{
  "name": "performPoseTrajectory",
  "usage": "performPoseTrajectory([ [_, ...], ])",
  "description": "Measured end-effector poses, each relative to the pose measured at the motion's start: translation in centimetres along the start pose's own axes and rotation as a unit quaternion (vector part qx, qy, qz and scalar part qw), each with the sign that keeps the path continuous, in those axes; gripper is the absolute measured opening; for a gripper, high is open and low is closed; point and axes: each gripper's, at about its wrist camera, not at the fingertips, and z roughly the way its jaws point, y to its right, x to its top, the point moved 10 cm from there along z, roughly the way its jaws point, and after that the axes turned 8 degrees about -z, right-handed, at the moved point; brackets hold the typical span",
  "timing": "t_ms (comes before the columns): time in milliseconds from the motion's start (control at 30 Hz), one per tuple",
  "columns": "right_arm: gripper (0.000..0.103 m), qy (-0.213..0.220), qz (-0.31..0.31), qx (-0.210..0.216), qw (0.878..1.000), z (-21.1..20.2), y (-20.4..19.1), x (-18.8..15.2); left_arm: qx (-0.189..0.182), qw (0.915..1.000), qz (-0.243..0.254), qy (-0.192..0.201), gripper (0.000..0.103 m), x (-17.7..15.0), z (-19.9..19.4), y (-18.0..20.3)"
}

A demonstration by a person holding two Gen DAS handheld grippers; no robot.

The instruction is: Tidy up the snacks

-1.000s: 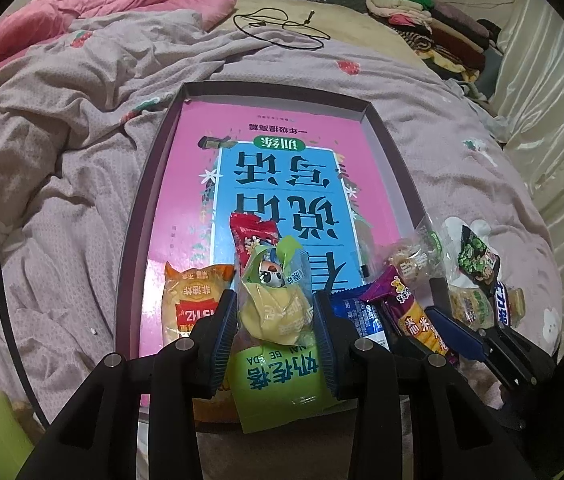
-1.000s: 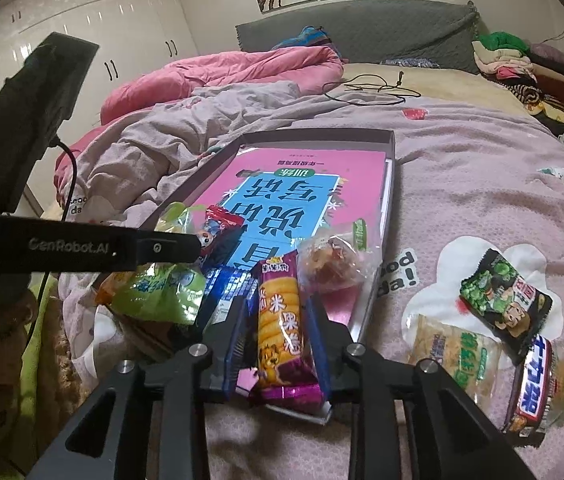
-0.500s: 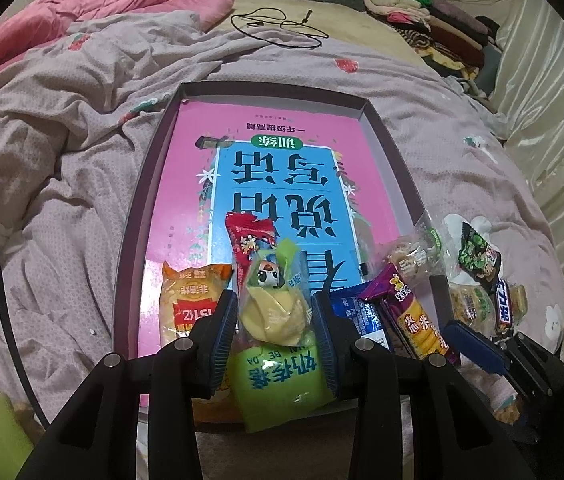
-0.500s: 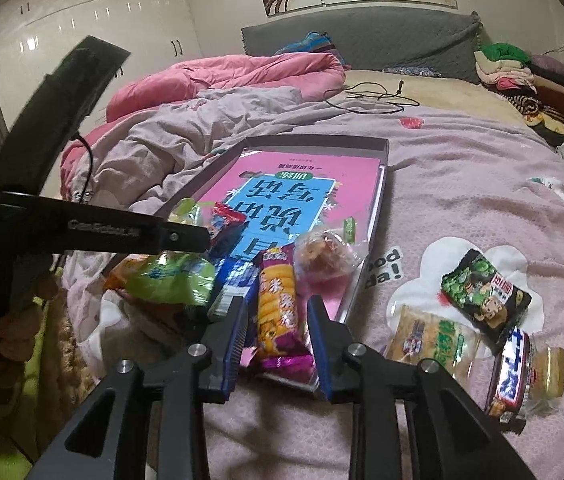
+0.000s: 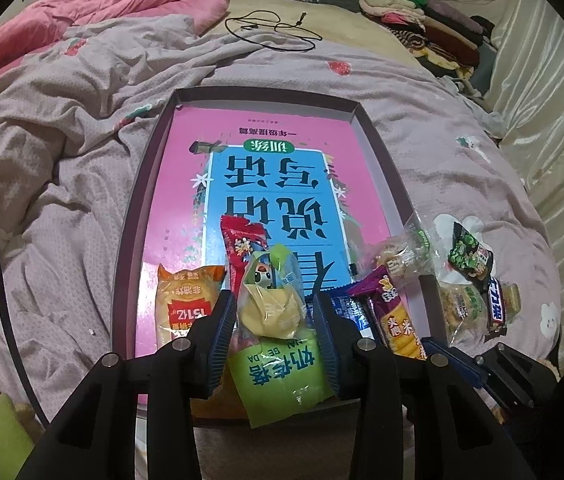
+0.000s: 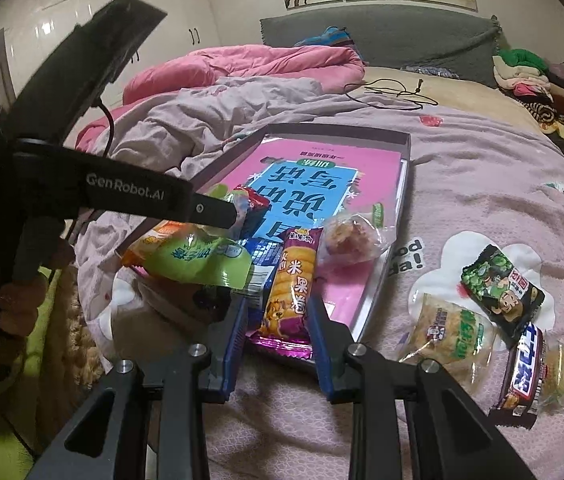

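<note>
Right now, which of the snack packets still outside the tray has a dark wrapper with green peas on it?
The black pea packet, lying farthest from the tray; the cracker packet is pale, and the chocolate bar shows white letters.

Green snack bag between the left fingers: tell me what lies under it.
The green snack bag rests over the tray's near rim and overlaps an orange packet. A blue wrapper lies beside it. Anything directly beneath is covered.
</note>
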Motion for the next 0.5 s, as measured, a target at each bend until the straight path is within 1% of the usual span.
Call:
performPoseTrajectory([
  [233, 0.031, -0.007, -0.016, -0.04, 0.999, 0.5, 1.0, -0.2, -0.003, 1.0, 0.003, 0.005, 0.044, 0.2, -0.5, 0.2],
  [300, 0.031, -0.005, -0.022, -0.045, 0.999, 0.5, 1.1, -0.2, -0.004, 1.0, 0.003, 0.007, 0.049, 0.2, -0.7, 0.3],
  [400, 0.031, -0.003, -0.029, -0.051, 0.998, 0.9, 1.2, 0.0, -0.005, 0.9999, 0.005, 0.009, 0.05, 0.3, -0.9, 0.4],
  [500, 0.031, -0.001, -0.032, -0.048, 0.998, 1.4, 1.2, 0.3, -0.006, 0.9999, 0.006, 0.011, 0.05, 0.4, -1.1, 0.6],
])
